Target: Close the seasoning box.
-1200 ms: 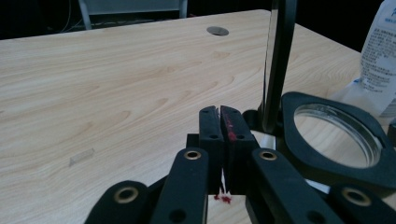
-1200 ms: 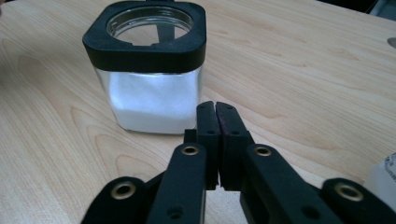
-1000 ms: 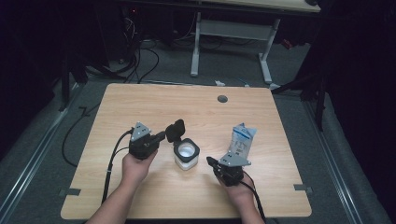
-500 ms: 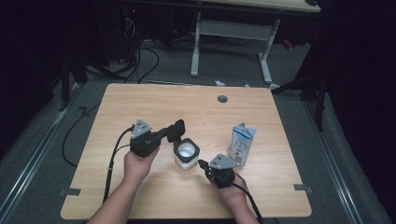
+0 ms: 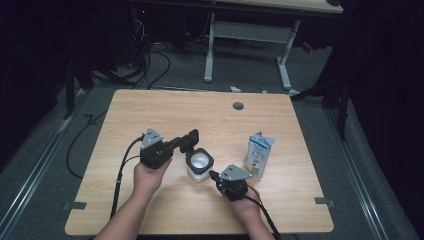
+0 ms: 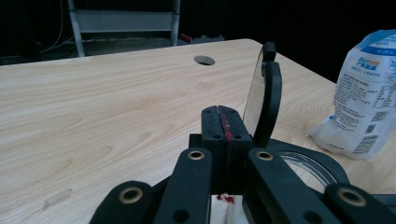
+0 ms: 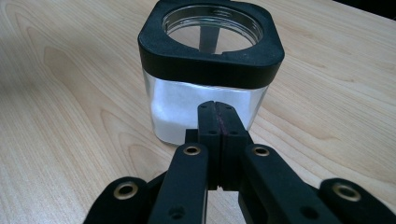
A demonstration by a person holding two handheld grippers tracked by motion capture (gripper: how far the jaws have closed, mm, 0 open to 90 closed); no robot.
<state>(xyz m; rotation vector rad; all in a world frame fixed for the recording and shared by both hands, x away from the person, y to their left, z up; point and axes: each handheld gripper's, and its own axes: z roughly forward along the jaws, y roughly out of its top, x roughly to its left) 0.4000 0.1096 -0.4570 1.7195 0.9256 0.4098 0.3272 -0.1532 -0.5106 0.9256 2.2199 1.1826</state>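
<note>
The square jar (image 5: 199, 166), part full of white powder, stands open near the middle of the bench (image 5: 150, 110), its hinged black lid (image 5: 190, 141) tipped up on the far-left side. The left tool (image 5: 176, 144) rests against that lid with its jaws pressed together, nothing visibly between them in the left gripper view. The right tool (image 5: 215, 175), jaws likewise closed and empty, sits low just in front of the jar's glass wall (the right gripper view looks straight at it). The white pouch (image 5: 260, 155) stands just right of the jar, untouched. The jar looks readied for filling; the next move probably calls for the right tool to open and take the pouch.
</note>
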